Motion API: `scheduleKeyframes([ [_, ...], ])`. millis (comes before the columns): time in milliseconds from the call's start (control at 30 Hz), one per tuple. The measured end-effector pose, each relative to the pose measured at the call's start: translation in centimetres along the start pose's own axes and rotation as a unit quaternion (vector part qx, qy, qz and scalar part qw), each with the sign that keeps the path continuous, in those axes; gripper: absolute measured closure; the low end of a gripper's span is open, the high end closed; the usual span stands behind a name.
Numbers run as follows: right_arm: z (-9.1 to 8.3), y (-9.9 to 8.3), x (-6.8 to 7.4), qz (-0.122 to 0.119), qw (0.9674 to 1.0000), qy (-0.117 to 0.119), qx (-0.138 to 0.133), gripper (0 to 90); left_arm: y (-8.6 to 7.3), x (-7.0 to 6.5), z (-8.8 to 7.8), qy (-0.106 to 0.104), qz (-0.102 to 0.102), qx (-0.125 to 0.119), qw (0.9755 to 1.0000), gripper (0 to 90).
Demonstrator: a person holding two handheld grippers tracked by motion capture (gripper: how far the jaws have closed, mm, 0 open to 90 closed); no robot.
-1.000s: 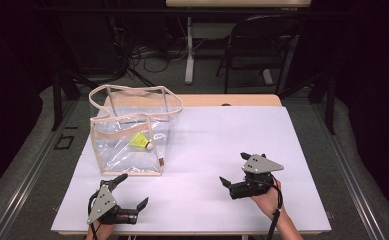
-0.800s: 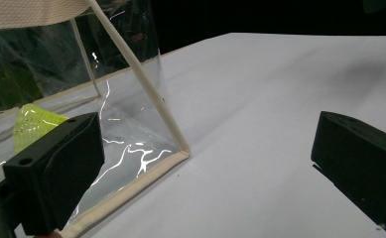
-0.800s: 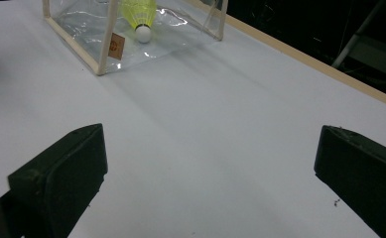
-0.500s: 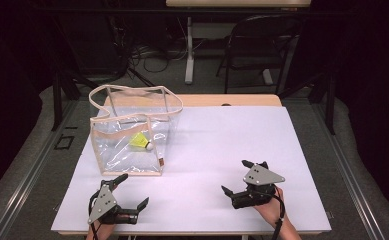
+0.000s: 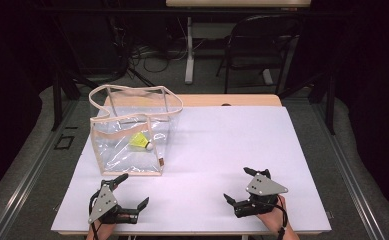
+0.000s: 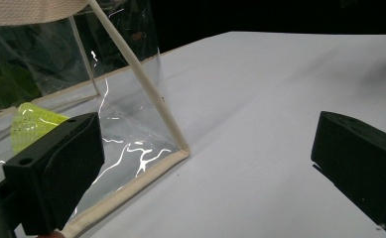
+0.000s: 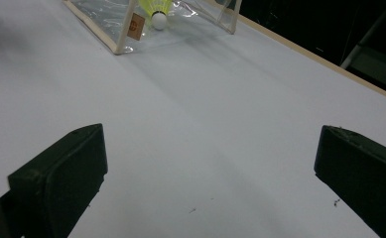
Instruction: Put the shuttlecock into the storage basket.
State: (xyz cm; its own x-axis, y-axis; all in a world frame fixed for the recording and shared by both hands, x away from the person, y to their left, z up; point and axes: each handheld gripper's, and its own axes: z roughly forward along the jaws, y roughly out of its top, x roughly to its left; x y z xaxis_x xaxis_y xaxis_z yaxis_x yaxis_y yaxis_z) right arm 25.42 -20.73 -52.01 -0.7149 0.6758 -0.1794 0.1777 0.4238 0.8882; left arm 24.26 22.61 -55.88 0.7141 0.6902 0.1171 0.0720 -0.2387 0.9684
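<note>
A clear plastic bag (image 5: 132, 132) with cream trim stands upright at the left of the white table (image 5: 222, 145). Inside it lies a yellow shuttlecock (image 5: 141, 142) with a white tip, which is also visible in the left gripper view (image 6: 32, 124) and the right gripper view (image 7: 156, 9). My left gripper (image 5: 130, 191) is open near the front edge, just in front of the bag's near right corner (image 6: 183, 148). My right gripper (image 5: 239, 186) is open at the front right, holding nothing, pointed across the table toward the bag (image 7: 126, 25).
A wooden desk edge (image 5: 232, 100) shows behind the white sheet. Beyond it stand a dark chair (image 5: 262, 50) and a table leg (image 5: 188, 50) among floor cables. Bare white surface lies between the bag and my right gripper.
My right gripper has drawn back toward the front edge and slightly right. The left gripper, bag and shuttlecock have stayed put.
</note>
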Motion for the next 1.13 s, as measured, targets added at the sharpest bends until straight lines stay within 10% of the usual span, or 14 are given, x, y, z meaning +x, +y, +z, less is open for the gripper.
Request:
scheduleKeyframes([
  [1133, -1.9, -2.6, 0.8, -0.01, 0.9992, -0.024, -0.03, 0.0, 0.0, -0.1, 0.0, -0.006, 0.004, 0.004, 1.0, 0.2],
])
